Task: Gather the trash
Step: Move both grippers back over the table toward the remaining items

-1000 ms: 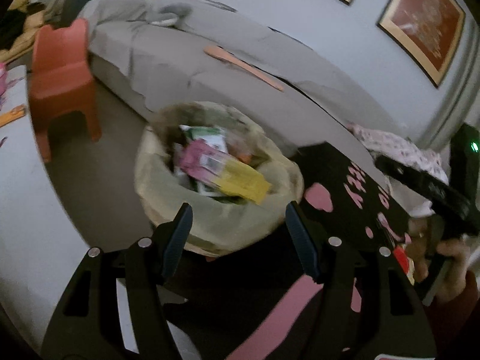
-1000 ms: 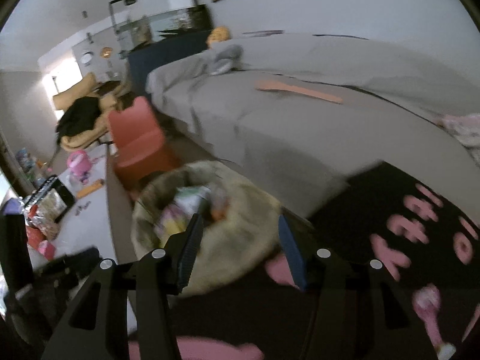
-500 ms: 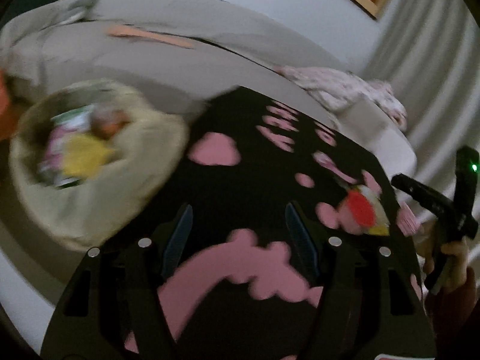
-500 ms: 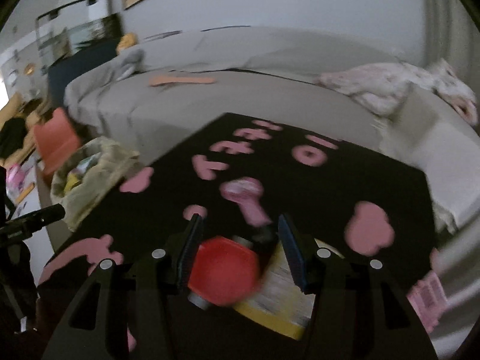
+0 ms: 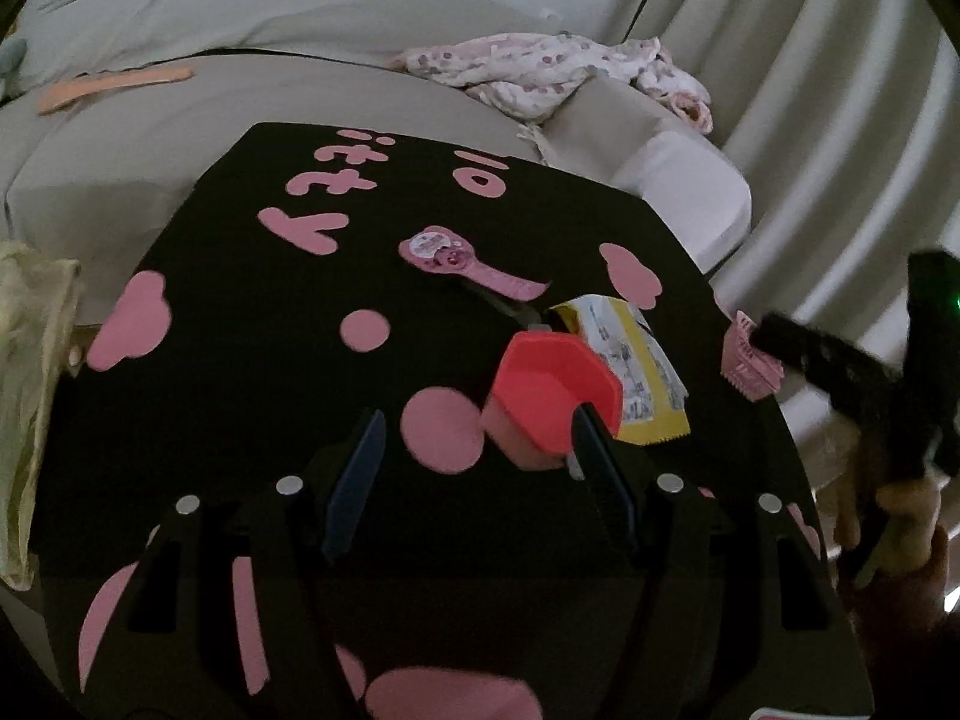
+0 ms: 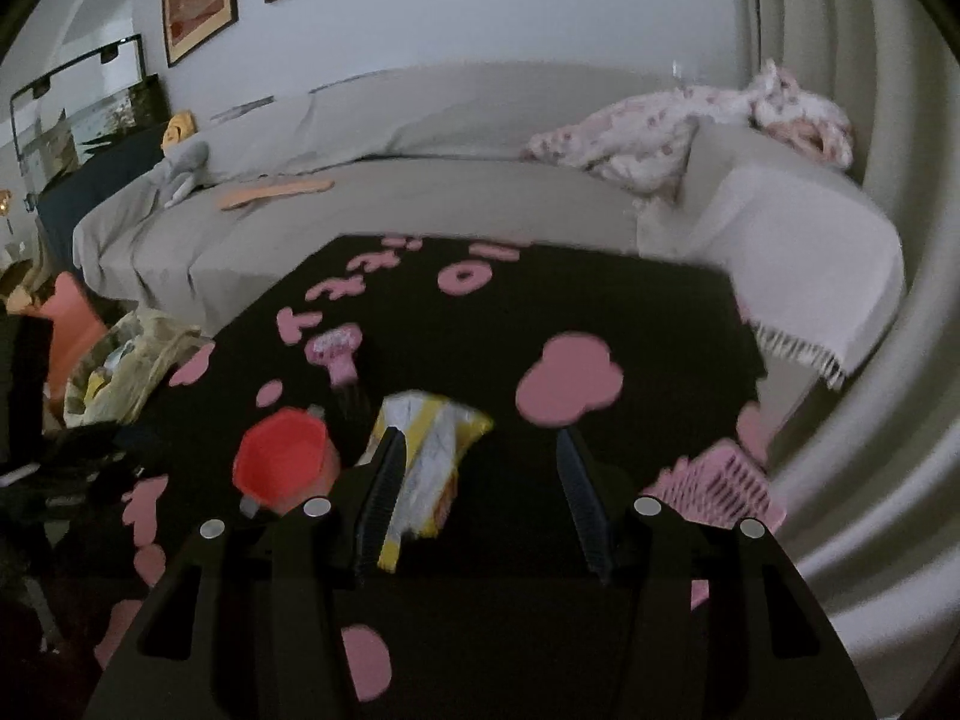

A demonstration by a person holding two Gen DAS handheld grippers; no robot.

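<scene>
The right claw (image 6: pixel 477 483) hangs open over the black counter (image 6: pixel 660 330). A yellow wrapper (image 6: pixel 429 456) lies at its 10 o'clock finger; a red cup (image 6: pixel 282 459) sits at 9 o'clock.

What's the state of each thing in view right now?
left tongs: open, empty
right tongs: open, empty
red cup: upright on table
yellow wrapper: lying flat, torn open
trash bag: open, holding trash
pink basket: at table edge
</scene>
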